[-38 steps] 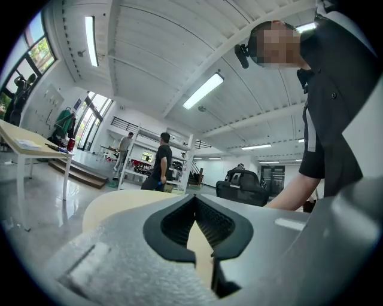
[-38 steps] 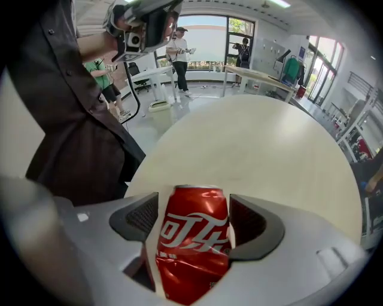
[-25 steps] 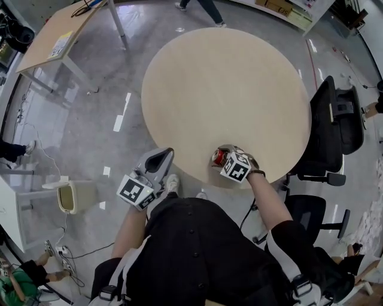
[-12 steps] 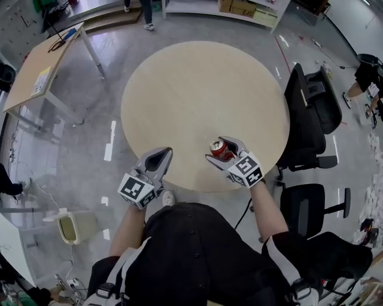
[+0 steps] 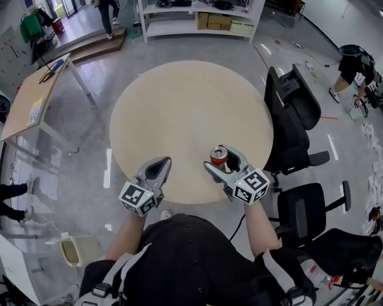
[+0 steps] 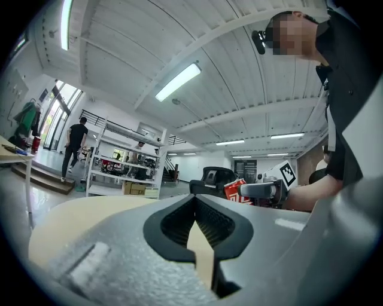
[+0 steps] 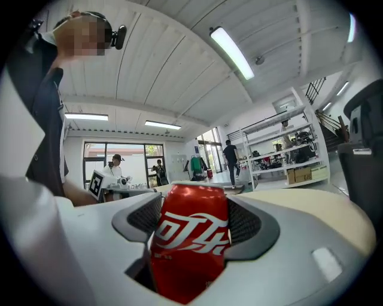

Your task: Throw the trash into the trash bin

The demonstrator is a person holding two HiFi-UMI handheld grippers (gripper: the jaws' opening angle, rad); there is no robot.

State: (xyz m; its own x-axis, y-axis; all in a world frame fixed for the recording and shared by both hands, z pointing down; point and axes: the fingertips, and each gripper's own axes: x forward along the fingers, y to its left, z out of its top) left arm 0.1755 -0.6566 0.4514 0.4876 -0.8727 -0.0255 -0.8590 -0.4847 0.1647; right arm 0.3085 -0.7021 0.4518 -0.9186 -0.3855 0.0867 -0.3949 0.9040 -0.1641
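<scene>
Looks steeply down on a round, pale worktop filling the middle of the head view. Past its far side, a white shelf unit with boxes; off to the left, a wooden side desk; against the right rim, two black office chairs. Low at the left, on the grey floor and well apart from the worktop, a pale trash bin, only partly shown beside the person's left arm. Holds both tools side by side, apart from each other, over the near part of the worktop. Left claw closed tip to tip with nothing in it: in the left gripper view the ridged black pads meet at the front and leave only a small diamond-shaped hollow behind, with a sliver of the pale worktop showing through. Right claw clamped on a red soda can, opened just to the can's width, one ridged pad pressed against each side of its wall. In the right gripper view fills the whole space between the jaws with the can's red side and white lettering, upright, the silver top towards the tips. No telling whether the can's base touches the worktop. Sits near the worktop's front edge, far from the trash bin.
</scene>
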